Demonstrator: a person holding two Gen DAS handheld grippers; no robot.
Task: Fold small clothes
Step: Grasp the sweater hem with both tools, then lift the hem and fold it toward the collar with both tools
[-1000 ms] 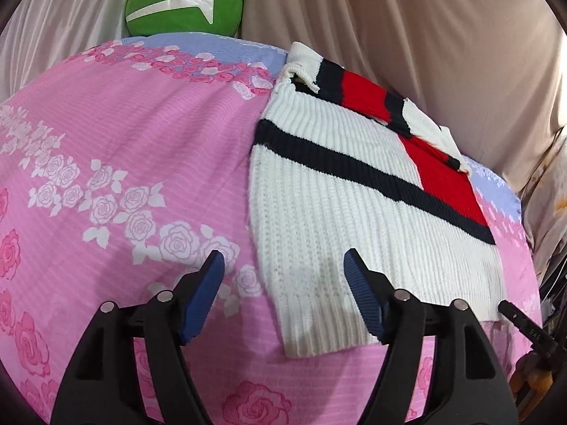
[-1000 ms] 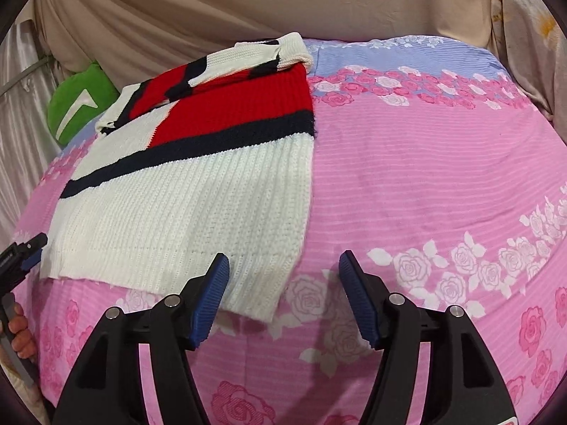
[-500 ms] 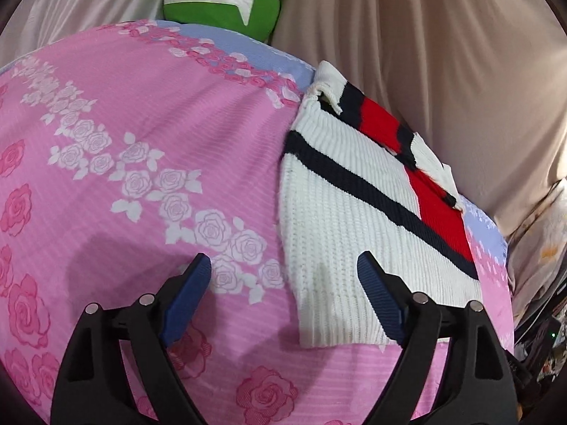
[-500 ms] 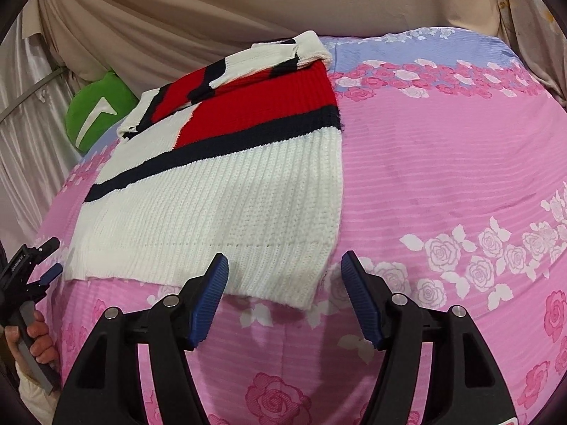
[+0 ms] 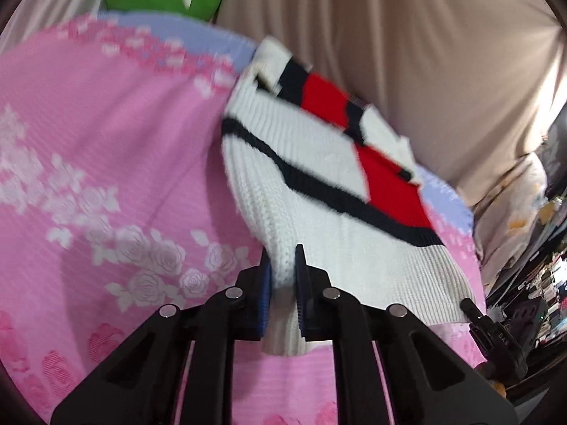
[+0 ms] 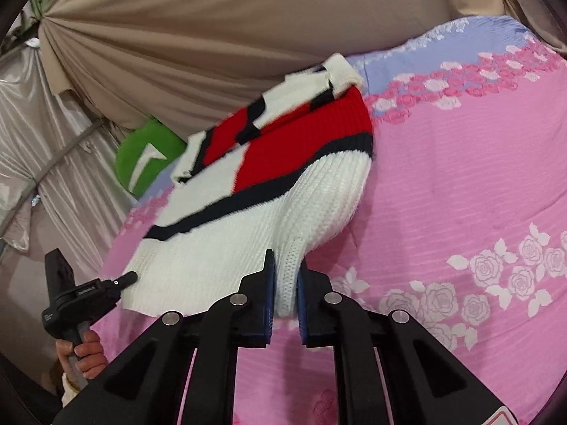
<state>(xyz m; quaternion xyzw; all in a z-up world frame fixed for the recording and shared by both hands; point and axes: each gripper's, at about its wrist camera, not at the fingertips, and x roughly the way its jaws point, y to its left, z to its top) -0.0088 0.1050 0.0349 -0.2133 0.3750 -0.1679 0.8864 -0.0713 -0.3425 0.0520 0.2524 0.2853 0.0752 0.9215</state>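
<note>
On the pink bed (image 5: 106,163) lies the sweater (image 5: 319,177), its near hem raised. Left gripper (image 5: 282,283) pinches one hem corner, and right gripper (image 6: 285,285) pinches the other. For a good fold, I think both corners should travel level and together toward the collar (image 6: 340,67), keeping the hem taut, then be laid down gently.
</note>
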